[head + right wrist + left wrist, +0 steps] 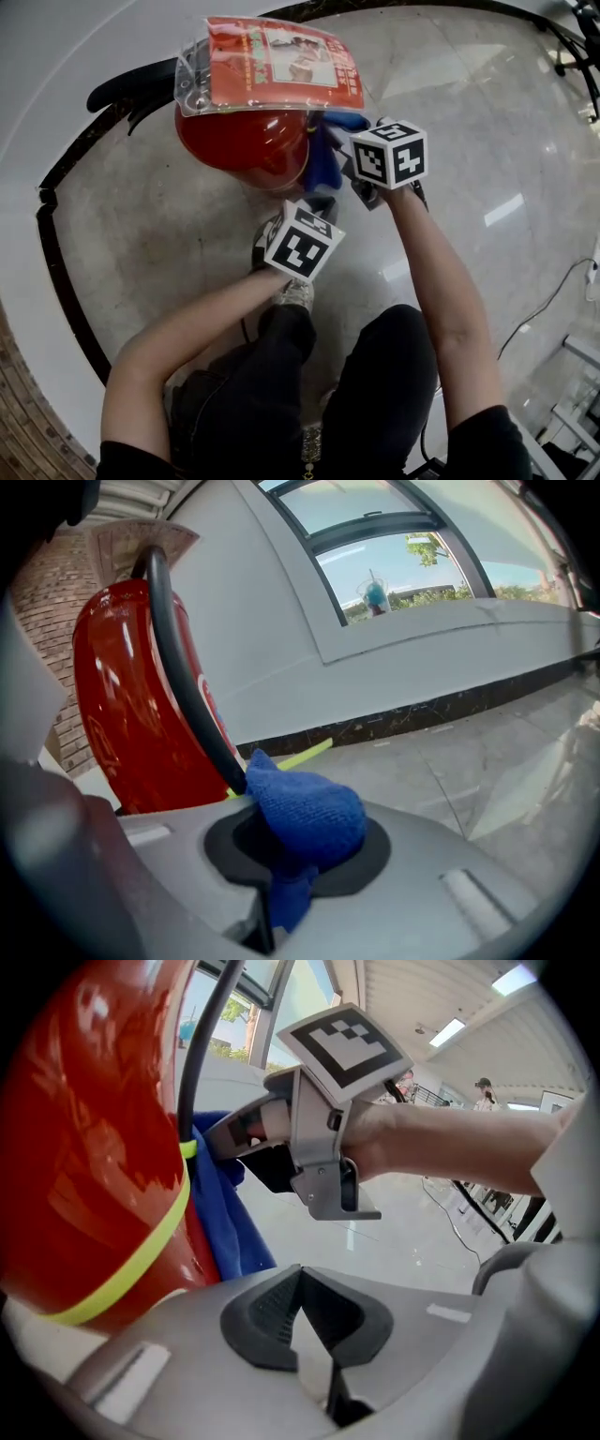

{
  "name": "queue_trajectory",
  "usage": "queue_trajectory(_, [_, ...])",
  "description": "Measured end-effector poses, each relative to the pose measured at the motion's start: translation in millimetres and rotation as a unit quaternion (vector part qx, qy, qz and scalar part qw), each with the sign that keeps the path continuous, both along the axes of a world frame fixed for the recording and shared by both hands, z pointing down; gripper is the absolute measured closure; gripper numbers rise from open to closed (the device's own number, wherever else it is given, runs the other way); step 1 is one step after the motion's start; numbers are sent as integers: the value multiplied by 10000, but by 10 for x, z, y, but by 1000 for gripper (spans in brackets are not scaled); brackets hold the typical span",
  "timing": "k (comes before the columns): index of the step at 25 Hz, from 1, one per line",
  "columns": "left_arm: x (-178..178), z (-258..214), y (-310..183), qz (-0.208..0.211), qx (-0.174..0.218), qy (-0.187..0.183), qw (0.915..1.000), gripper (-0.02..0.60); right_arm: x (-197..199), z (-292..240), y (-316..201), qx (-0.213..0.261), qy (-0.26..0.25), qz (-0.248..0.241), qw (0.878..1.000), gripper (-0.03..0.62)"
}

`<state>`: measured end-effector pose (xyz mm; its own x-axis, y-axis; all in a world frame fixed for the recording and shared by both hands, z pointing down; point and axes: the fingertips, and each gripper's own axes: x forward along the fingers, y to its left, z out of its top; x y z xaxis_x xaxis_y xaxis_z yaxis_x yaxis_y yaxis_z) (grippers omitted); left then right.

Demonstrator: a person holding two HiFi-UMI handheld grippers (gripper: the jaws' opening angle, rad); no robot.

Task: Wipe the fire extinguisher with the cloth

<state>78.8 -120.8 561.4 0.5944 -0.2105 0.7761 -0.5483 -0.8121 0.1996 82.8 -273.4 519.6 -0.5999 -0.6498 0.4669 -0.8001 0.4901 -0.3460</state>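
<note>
The right gripper (274, 891) had its jaws pinched on a bunched blue knitted cloth (305, 813), which lay against the glossy red cylindrical fire extinguisher (131, 705) just ahead-left. The left gripper (302, 1327) had its jaws closed together, empty, with the extinguisher close on their left.
</note>
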Motion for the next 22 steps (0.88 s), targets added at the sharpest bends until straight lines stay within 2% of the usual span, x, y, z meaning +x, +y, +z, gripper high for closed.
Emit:
queue_trajectory(9, [-79,418,-2,-204,-251,-126,9994,577,-78,780,59,-687,265,-254,9970,542])
queue_trajectory(14, [-77,509,-13,-228,-331,-127,9991,577,-104,1087,54,-897,409,-384,9944,542])
queue_trajectory(19, [-136,583,17,-303,-466,-145,9983,577,-121,1466,119,-1045,1156,-697,9853,542])
queue_trajectory(22, [-210,632,41,-362,-525,-192,9978,577,-129,1591,225,-1176,1301,-759,9816,542])
